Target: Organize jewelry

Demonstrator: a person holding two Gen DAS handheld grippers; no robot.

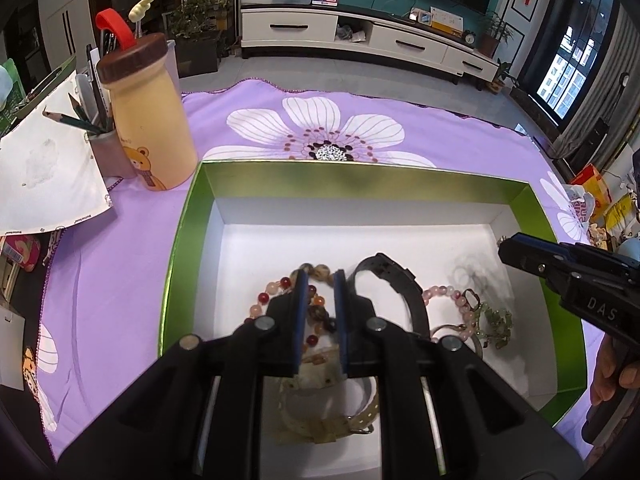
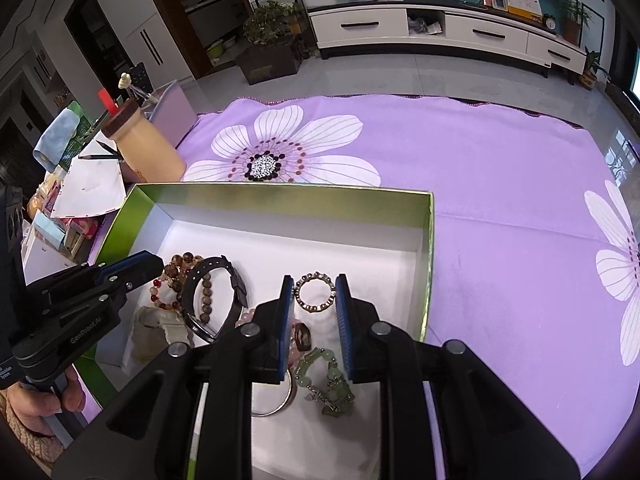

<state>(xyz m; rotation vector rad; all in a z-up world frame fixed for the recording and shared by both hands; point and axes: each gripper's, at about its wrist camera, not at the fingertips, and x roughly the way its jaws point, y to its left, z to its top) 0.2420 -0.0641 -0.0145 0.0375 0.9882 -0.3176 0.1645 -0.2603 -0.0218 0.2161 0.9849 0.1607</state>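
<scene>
The left gripper (image 1: 320, 316) was held over the box (image 1: 384, 178), its fingers (image 1: 301, 312) parted with nothing clamped between them; a red-and-amber bead bracelet (image 1: 280, 292) was seen in the gap beneath them. Just right of it a black strap (image 1: 400, 284) was arched, and a cream strap (image 1: 320, 424) lay nearer the camera.

The right gripper (image 2: 314, 320) was likewise held open above the same box, gripping nothing. Between its fingers (image 2: 286, 312) a small metal ring-shaped bracelet (image 2: 315, 292) was framed, lying on the white floor. Below it a brown ring (image 2: 303, 338), a green bead string (image 2: 328, 384) and a silver bangle (image 2: 280, 400) were found close together. Pink beads (image 1: 444, 294) lay beside the black strap.

The box was set on a purple floral cloth (image 2: 500, 184). A cream bottle (image 1: 150, 120) with a brown lid and a pencil cup (image 1: 108, 152) were placed beyond the box's left corner.
</scene>
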